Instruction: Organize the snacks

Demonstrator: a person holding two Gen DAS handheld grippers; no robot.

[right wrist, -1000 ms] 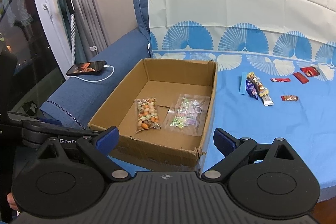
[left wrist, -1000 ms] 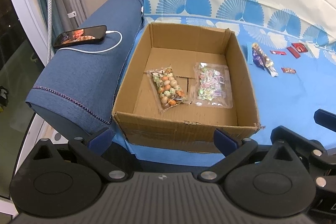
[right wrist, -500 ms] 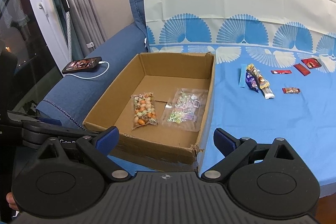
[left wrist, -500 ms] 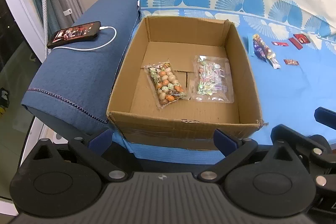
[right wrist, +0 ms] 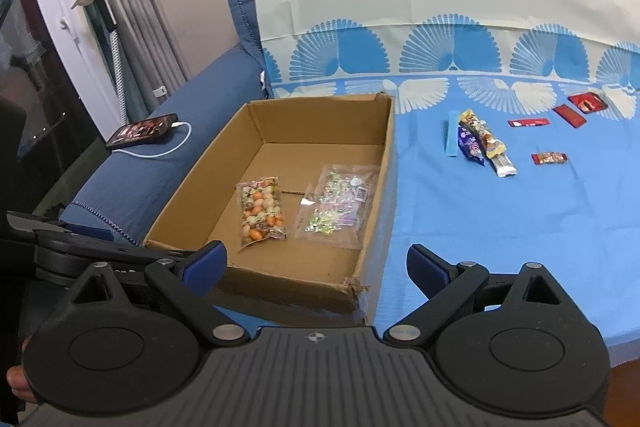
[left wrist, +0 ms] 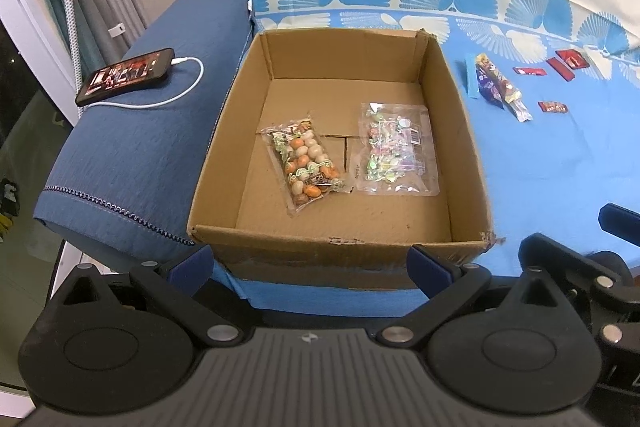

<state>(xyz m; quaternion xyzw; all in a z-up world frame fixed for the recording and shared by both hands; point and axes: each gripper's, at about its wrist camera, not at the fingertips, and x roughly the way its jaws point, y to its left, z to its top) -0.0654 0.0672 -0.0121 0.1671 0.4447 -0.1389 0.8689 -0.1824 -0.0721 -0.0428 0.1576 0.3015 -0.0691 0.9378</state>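
Both grippers, left (left wrist: pixel 308 261) & right (right wrist: pixel 316 261), are hovering w/ fingers spread, empty, near the box (right wrist: pixel 384 163); next likely reaching for wrapped snacks (right wrist: pixel 480 143) at frame's upper right.

1 cardboard box (left wrist: pixel 464 131) holds 2 snack bags: 1 of round orange and beige pieces (left wrist: pixel 306 163) and 1 clear bag of small wrapped candies (left wrist: pixel 394 149). outside the box, 7 loose snacks lie on the blue sheet: 1 blue stick (right wrist: pixel 453 133), 3 long wrapped bars (right wrist: pixel 484 143) bunched together, and 4 small red packets (right wrist: pixel 550 158). 1 phone (left wrist: pixel 124 75) has 1 white cable (left wrist: pixel 176 95). 2 grippers show, left (left wrist: pixel 308 263) and right (right wrist: pixel 316 261).
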